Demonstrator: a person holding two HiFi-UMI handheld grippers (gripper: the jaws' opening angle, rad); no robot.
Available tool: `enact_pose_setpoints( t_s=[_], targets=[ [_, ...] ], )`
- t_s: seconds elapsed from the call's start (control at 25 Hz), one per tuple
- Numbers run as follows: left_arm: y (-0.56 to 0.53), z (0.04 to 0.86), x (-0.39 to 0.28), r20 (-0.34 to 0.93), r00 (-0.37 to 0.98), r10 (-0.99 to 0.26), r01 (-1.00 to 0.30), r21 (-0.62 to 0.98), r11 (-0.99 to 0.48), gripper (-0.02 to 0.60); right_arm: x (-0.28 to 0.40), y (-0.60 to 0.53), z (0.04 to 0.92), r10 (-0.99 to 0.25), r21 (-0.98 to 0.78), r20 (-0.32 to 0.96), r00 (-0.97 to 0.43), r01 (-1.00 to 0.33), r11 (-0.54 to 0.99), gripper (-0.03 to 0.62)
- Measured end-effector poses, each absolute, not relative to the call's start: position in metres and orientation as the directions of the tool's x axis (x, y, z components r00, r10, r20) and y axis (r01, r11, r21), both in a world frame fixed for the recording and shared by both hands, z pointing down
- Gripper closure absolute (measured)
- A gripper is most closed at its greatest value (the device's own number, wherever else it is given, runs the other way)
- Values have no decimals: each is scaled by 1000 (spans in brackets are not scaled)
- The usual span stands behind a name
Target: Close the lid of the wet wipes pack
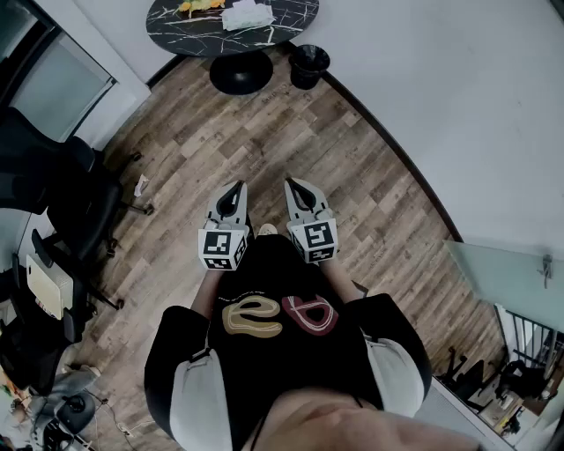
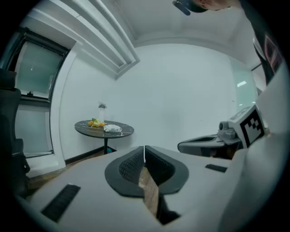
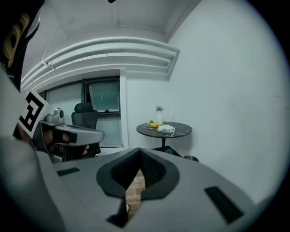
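Left tool [image 1: 236,187] and right tool [image 1: 292,185] are closed on nothing (idle at your waist): the wet wipes pack [image 1: 247,15] lies far off at twelve o'clock, on the table [image 1: 176,26].

The round desk [image 1: 176,28] is black with thin white marble veins. On it the wet wipes pack [image 1: 248,15] is white, beside something yellow and orange [image 1: 199,6]. The floor [image 1: 264,132] is grey-brown wood plank, the bin [image 1: 309,63] black. The left gripper [image 1: 236,188] and right gripper [image 1: 292,182] are pale grey with black ribbed pads [image 2: 131,165]. Each cube [image 1: 221,248] bears black-and-white square markers. The person's shirt [image 1: 282,361] is black with one tan loop and one red, and its sleeves are white.
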State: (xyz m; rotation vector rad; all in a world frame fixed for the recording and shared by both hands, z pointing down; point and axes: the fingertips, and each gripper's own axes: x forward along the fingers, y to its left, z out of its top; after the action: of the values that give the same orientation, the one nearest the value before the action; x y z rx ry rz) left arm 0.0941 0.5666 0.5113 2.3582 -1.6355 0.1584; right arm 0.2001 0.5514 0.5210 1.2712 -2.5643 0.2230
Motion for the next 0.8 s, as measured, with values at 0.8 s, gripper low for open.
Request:
enact_pose_setpoints(
  t_s=[0.8],
  targets=[
    [488,514,48,230,382,-895,-920,186,-344,558,176,478,513,-800,-66,284,-528,-843,533,583]
  ],
)
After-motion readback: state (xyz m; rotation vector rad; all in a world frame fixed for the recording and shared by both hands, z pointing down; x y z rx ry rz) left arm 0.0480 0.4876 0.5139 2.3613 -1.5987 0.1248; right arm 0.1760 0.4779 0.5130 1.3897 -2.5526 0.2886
